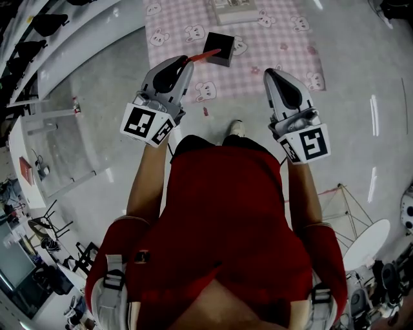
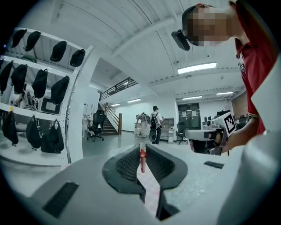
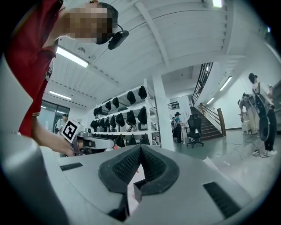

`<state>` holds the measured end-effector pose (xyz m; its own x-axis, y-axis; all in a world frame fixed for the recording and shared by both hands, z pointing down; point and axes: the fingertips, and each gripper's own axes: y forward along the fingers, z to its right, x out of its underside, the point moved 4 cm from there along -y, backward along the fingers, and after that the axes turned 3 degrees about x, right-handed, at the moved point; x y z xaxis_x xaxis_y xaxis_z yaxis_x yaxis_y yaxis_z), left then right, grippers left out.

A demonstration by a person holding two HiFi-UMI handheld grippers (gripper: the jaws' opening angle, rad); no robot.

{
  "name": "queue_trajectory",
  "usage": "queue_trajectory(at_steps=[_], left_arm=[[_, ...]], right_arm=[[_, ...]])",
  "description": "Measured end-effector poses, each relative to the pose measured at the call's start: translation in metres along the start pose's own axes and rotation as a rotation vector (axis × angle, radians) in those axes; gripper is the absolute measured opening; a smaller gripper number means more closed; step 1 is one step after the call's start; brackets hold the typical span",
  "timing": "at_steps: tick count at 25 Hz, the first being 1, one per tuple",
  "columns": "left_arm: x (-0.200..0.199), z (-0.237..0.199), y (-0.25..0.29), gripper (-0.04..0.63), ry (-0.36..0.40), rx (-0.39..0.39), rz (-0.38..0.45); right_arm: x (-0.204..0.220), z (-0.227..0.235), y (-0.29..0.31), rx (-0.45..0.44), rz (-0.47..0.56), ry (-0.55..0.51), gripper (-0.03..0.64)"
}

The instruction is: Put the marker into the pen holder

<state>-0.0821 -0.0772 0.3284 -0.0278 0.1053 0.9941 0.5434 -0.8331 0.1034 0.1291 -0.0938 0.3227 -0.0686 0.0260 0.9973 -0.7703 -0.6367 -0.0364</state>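
Observation:
My left gripper point(image 1: 186, 62) is shut on a red marker point(image 1: 202, 56), whose free end sticks out toward a black square pen holder point(image 1: 219, 48) on a pink checked mat point(image 1: 271, 45). The marker's end lies just short of the holder's near edge. In the left gripper view the marker point(image 2: 142, 161) stands pinched between the ribbed pads of that gripper point(image 2: 142, 148). My right gripper point(image 1: 270, 73) hangs to the right of the holder, shut and with nothing in it; its pads meet in the right gripper view point(image 3: 140, 147).
A white box point(image 1: 232, 9) lies on the mat's far edge. White shelving point(image 1: 39, 58) runs along the left. A round white table point(image 1: 366, 243) stands at the lower right. The person's shoe point(image 1: 236, 129) is on the floor below the mat.

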Motion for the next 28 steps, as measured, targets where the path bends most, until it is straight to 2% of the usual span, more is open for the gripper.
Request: queue_trajectory(at_steps=[10,28], left_arm=[[0.022,-0.013,0.031,0.046,-0.018,0.003,-0.051],[0.064,-0.049,0.074,0.046,-0.003,0.135,-0.183]], right_arm=[[0.007,0.022,0.006,0.011,-0.017,0.007,-0.003],[0.014,0.022,0.018,0.141,-0.055,0.019,-0.003]])
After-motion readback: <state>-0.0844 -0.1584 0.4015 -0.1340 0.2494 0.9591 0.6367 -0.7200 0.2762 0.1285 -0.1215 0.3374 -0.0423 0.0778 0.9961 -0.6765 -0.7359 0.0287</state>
